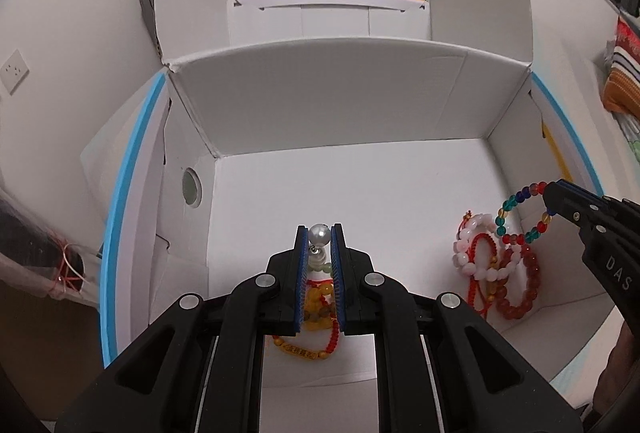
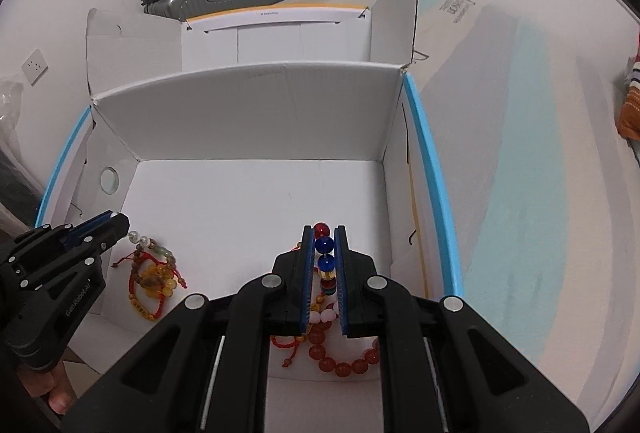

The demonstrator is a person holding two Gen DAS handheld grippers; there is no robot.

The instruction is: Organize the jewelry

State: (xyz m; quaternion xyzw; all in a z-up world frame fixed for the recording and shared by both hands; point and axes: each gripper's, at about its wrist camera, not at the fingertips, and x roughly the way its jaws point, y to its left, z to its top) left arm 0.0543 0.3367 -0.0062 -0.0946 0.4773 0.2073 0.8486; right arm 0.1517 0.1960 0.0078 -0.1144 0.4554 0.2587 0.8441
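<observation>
The left tool (image 1: 320, 233) pinches a pearl string (image 1: 319, 234) tight over the white box (image 1: 320, 105) (near its left wall). The right tool (image 2: 324, 229) pinches a colourful bead bracelet (image 1: 516, 213) above the red beads (image 1: 520, 289) and pink beads (image 1: 472, 253)

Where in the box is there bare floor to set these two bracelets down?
Free: the middle and back of the white box floor, between the back wall and both piles. Crowded: front left, the amber and red cord bracelets under the left gripper; front right, the red bead bracelets under the right gripper.
</observation>
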